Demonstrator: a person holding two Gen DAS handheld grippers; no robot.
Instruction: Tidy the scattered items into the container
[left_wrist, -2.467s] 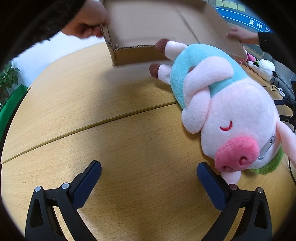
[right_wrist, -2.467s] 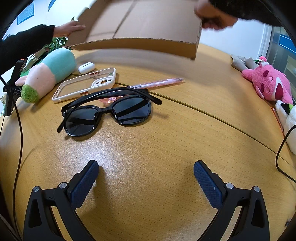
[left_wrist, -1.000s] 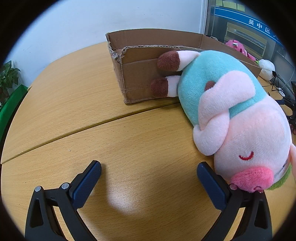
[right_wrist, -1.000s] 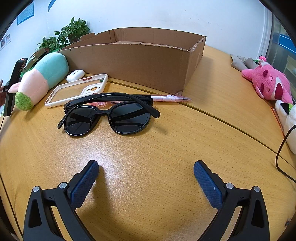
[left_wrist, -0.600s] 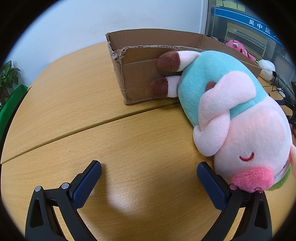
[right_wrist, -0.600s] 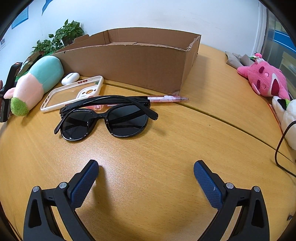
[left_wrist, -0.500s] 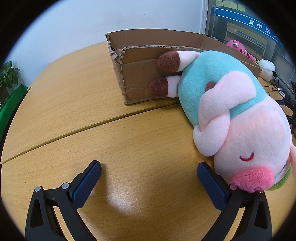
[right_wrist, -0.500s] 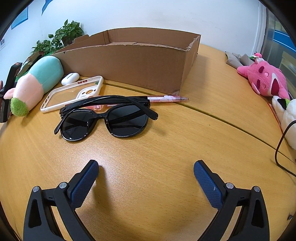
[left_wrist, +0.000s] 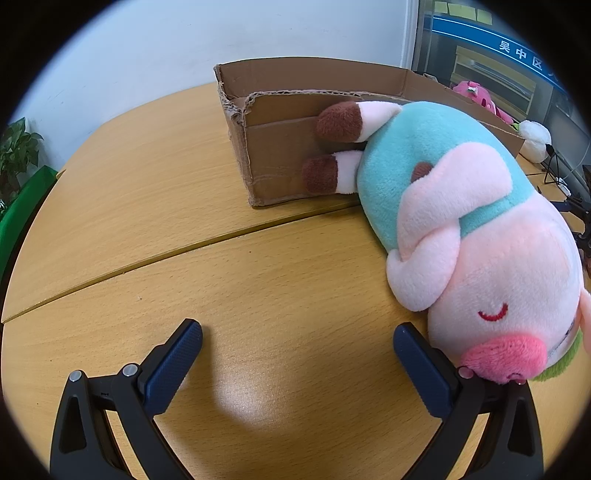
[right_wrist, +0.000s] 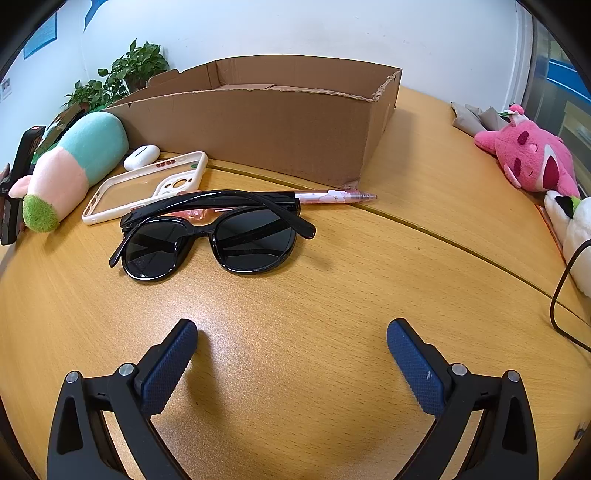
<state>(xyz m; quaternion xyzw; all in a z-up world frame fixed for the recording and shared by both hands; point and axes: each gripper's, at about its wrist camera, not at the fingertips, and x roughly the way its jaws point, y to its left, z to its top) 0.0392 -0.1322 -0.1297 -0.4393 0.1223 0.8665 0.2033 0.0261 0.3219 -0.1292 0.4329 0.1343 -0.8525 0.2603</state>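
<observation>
An open cardboard box (right_wrist: 266, 122) stands on the wooden table; it also shows in the left wrist view (left_wrist: 280, 158). A plush pig (left_wrist: 461, 221) in a teal shirt lies against the box, its snout by the right finger of my left gripper (left_wrist: 297, 350), which is open and empty. The pig also shows in the right wrist view (right_wrist: 74, 166). Black sunglasses (right_wrist: 214, 236), a pink pen (right_wrist: 332, 196), a clear phone case (right_wrist: 147, 184) and a white earbud case (right_wrist: 141, 157) lie before the box. My right gripper (right_wrist: 291, 350) is open and empty, short of the sunglasses.
A pink plush (right_wrist: 528, 158) and a white plush (right_wrist: 576, 221) lie at the right with a black cable (right_wrist: 561, 295). Potted plants (right_wrist: 122, 77) stand behind the box. A dark phone stand (right_wrist: 18, 177) is at the far left. A seam (left_wrist: 184, 247) crosses the table.
Earlier, hands carried the box above the table; it now stands on the table and the hands are gone. My right gripper has shifted slightly. My left gripper has stayed still.
</observation>
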